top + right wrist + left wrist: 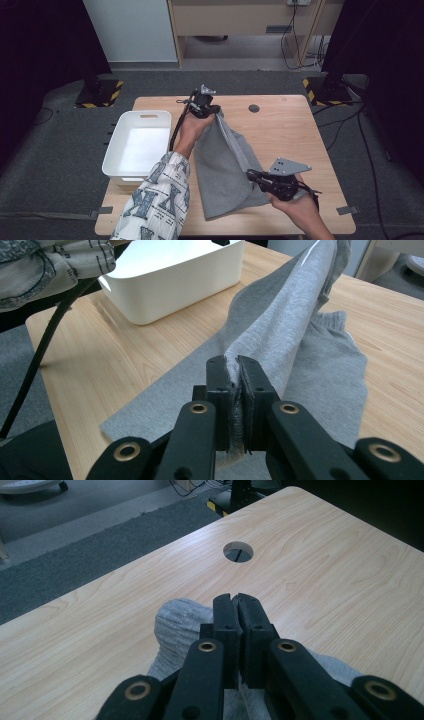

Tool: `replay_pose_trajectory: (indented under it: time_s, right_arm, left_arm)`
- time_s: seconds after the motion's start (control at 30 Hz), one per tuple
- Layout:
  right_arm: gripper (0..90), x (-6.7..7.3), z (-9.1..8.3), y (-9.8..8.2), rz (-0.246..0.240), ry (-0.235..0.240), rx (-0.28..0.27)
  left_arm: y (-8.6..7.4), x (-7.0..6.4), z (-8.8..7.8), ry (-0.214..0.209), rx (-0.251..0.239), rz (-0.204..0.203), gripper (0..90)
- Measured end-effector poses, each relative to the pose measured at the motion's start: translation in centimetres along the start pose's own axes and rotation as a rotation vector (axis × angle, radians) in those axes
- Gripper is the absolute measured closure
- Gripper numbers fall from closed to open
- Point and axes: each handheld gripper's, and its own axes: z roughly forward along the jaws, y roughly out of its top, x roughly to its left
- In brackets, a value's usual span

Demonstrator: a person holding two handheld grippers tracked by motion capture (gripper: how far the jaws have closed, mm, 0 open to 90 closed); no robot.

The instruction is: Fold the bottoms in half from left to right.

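A grey cloth (225,167) hangs stretched between my two grippers above the wooden table (280,130), its lower part lying on the tabletop. My left gripper (216,111) holds one corner up at the far middle of the table, shut on the cloth. In the left gripper view the jaws (235,599) are pressed together with the grey cloth (177,625) bunched beneath them. My right gripper (252,176) pinches the cloth's edge near the front right. In the right gripper view the jaws (235,362) are shut on the cloth (280,335), which rises taut away from them.
A white plastic bin (137,145), empty inside, stands at the table's left edge; it also appears in the right gripper view as the bin (175,275). A round cable hole (254,108) sits in the far tabletop. A patterned sleeve (155,200) reaches in from the bottom.
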Motion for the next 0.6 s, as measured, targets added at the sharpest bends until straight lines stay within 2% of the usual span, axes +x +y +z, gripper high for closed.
replay_pose_trajectory:
  time_s: [0.43,0.6]
  right_arm:
    - [85.1,-0.06,-0.12,-0.27,-0.007,-0.006,0.01]
    - [85.1,-0.12,-0.14,-0.33,-0.016,-0.032,0.011]
  left_arm:
    - [-0.07,-0.13,0.31,-0.001,0.0,0.002,87.6]
    - [-0.25,-0.05,0.32,-0.001,-0.004,-0.002,87.6]
